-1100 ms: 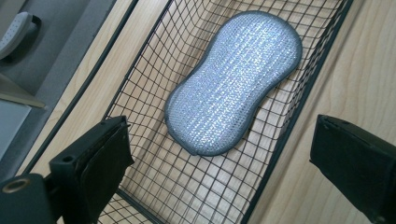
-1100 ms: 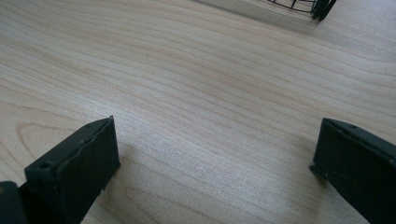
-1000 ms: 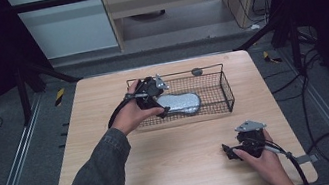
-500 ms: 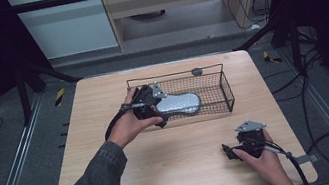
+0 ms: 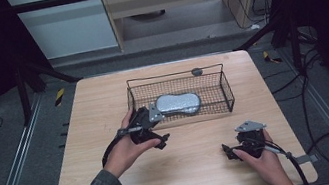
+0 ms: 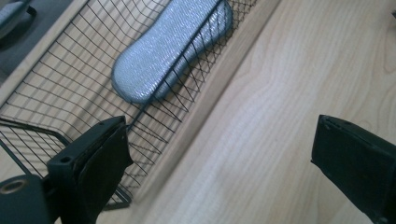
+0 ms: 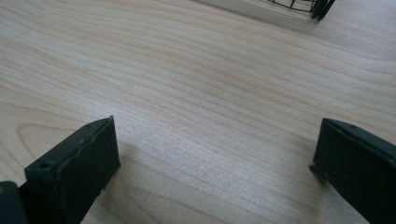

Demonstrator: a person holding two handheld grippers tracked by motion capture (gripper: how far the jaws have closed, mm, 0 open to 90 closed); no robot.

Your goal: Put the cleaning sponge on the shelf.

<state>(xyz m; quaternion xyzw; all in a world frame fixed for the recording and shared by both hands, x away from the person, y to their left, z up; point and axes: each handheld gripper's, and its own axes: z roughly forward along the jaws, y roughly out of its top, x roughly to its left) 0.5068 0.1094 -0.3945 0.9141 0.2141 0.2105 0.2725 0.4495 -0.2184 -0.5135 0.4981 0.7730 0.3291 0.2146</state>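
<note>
The silver-grey padded pouch (image 5: 178,104) lies flat inside the black wire basket (image 5: 227,93), toward its left half, on the far middle of the wooden table (image 5: 85,116). The left gripper (image 5: 151,129) hangs just outside the basket's near left corner, jaws spread wide with nothing between them. The right gripper (image 5: 233,152) rests low over bare wood near the table's front right, well apart from the basket, its jaws equally wide and holding nothing.

What could go wrong, to my eye: the left gripper sits so close to the basket's front wall that one jaw could snag the mesh or the top rail on any careless sweep, and the light basket would skid or tip, taking the pouch with it. A reach back in over the rail at a shallow angle would risk the same catch.

The left gripper view makes that closeness plain: 1 jaw overlaps the mesh near the corner, the other hovers over open wood, and the pouch (image 6: 170,49) is seen through the wires, its woven sheen clear. The high view cannot give that detail, but it alone lays out both hands together and a small dark round object (image 5: 196,72) by the basket's far rail. The right gripper view offers wood grain between its 2 jaws and just a basket foot (image 7: 322,8) at the top.
</note>
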